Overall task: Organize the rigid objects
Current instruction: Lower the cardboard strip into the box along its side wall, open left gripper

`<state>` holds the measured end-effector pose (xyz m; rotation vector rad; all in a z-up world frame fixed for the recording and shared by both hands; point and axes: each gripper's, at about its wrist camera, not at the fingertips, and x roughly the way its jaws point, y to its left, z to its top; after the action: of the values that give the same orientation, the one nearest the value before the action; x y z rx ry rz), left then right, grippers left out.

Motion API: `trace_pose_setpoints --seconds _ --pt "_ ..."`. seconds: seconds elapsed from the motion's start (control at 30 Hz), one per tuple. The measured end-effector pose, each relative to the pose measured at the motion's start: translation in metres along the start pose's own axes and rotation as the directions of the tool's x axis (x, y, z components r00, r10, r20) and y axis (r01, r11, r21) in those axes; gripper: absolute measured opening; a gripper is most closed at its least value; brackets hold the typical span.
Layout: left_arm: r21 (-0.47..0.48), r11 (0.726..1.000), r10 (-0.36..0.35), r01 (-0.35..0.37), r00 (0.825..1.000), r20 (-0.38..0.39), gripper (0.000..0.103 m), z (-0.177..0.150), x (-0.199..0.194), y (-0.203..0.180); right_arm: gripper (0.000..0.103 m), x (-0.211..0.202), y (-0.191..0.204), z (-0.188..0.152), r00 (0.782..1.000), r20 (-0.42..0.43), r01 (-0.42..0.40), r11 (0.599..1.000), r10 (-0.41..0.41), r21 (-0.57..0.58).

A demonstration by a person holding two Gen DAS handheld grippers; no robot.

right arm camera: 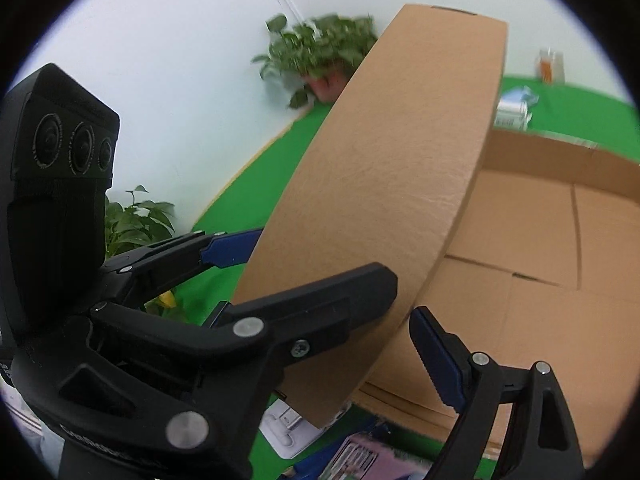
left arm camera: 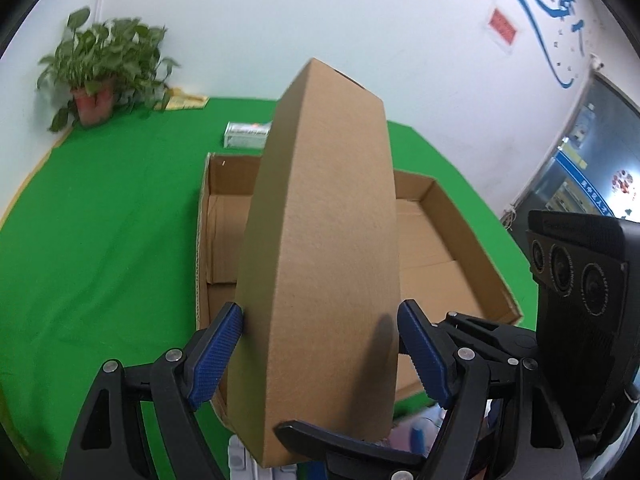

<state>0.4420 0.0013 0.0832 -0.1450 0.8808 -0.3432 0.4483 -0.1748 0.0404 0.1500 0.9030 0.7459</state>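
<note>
The long cardboard box (left arm camera: 320, 248) sits clamped between both grippers' jaws, above the open carton (left arm camera: 452, 248).

Left gripper (left arm camera: 320, 312): pitched forward and down, jaws spread wide. Both blue pads (left arm camera: 218, 356) press opposite side edges of the tall carton (left arm camera: 320, 200) near its lower end. Firm clamp; carton is carried clear of the surface.

Right gripper (right arm camera: 400, 298): just beside the left one, on its right, also angled down. It comes at the same lower end crosswise. Near finger (right arm camera: 320, 300) lies flat over the carton's broad face. Far pad (right arm camera: 436, 360) has only its tip at the carton's edge; contact there not clear. Jaws wide.

The fingers of the two grippers overlap low on the carton.
</note>
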Motion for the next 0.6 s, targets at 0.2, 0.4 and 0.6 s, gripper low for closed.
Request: trace_pose_setpoints --seconds 0.2,0.4,0.6 --pt "-0.086 0.996 -0.004 -0.002 0.998 -0.06 0.065 -0.001 0.045 0.023 0.087 0.033 -0.014 0.005 0.996 -0.094 0.001 1.0 0.002 0.029" --pt "-0.147 0.989 0.003 -0.018 0.995 -0.101 0.059 -0.004 0.073 0.041 0.081 0.056 -0.015 -0.002 0.985 -0.171 0.016 0.999 -0.007 0.05" --pt "-0.147 0.989 -0.019 0.004 0.995 -0.095 0.05 -0.009 0.074 0.049 0.073 0.072 -0.03 0.002 0.976 -0.219 0.015 0.996 0.003 0.084"
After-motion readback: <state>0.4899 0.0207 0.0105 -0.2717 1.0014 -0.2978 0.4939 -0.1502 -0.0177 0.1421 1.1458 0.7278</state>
